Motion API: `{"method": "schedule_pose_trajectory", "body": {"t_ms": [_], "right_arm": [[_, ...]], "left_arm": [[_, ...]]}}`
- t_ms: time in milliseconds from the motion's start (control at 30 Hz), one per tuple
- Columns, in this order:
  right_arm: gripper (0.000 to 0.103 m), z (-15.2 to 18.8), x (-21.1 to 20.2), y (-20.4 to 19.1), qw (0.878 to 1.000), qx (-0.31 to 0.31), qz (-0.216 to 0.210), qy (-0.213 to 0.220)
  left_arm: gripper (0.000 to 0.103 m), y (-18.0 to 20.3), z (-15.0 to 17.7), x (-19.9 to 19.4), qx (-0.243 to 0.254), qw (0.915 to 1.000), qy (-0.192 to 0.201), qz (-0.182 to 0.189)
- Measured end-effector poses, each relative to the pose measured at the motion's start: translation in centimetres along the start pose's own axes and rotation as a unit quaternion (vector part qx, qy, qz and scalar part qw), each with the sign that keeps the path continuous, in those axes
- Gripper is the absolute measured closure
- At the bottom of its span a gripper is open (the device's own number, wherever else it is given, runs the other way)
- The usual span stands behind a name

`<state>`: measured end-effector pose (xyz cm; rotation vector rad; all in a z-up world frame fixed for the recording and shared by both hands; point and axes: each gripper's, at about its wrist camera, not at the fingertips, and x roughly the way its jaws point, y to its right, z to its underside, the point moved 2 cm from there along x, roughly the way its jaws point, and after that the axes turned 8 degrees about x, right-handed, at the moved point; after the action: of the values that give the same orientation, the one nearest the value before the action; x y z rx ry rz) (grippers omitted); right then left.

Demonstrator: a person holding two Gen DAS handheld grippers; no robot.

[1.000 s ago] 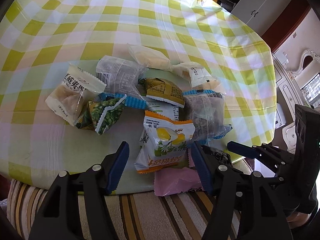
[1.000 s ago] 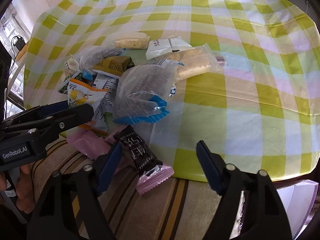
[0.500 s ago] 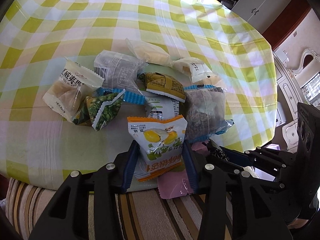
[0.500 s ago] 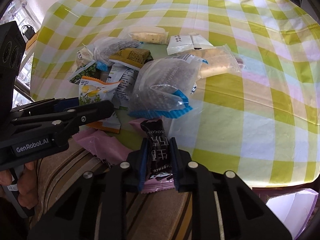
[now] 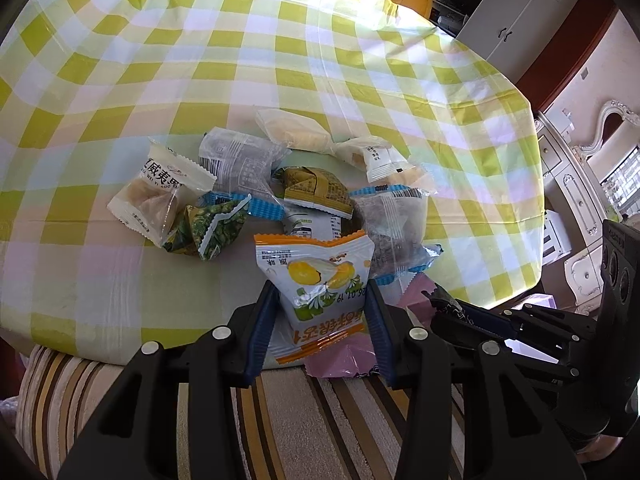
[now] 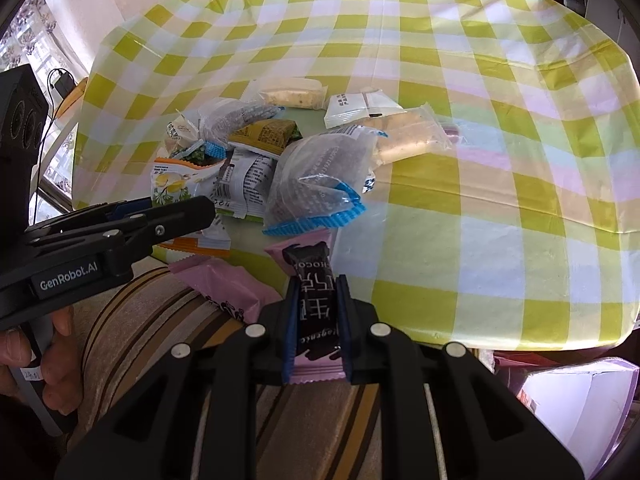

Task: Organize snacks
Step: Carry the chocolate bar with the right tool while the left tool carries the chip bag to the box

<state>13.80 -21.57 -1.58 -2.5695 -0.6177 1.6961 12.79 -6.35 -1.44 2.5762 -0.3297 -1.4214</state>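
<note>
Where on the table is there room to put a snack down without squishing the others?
The checked tablecloth is bare to the right of the blue-edged bag and the long biscuit pack. The whole far side beyond the pile is bare too, and so is the patch left of the green pack. The near middle is crowded with heaped, overlapping snacks.

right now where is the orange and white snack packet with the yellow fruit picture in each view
Left wrist view: the orange and white snack packet sits low in the centre, clamped by the left gripper.
Right wrist view: the same packet is at middle left, partly behind that gripper's black finger.
Shared landmark: the clear packet with the blue crimped edge.
</note>
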Motion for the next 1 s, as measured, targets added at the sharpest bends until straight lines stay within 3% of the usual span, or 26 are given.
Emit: {"method": "schedule_pose_trajectory", "body": {"t_ms": [300, 533, 1000], "right_arm": [[0.086, 0.8, -3.1, 2.7, 0.999, 0.036, 0.003, 0.030], [0.086, 2.4, -5.9, 7.8, 0.995, 0.083, 0.033, 0.052], [0.086, 6.4, -9.2, 17.8, 0.976, 0.181, 0.094, 0.076]], "left_arm": [[0.060, 2.7, -0.2, -1.0, 0.026, 0.9996, 0.011, 0.008], [0.060, 7.2, -0.6, -0.6, 0.067, 0.9970, 0.010, 0.037], [0.060, 17.8, -0.2, 1.4, 0.170, 0.9800, -0.016, 0.103]]}}
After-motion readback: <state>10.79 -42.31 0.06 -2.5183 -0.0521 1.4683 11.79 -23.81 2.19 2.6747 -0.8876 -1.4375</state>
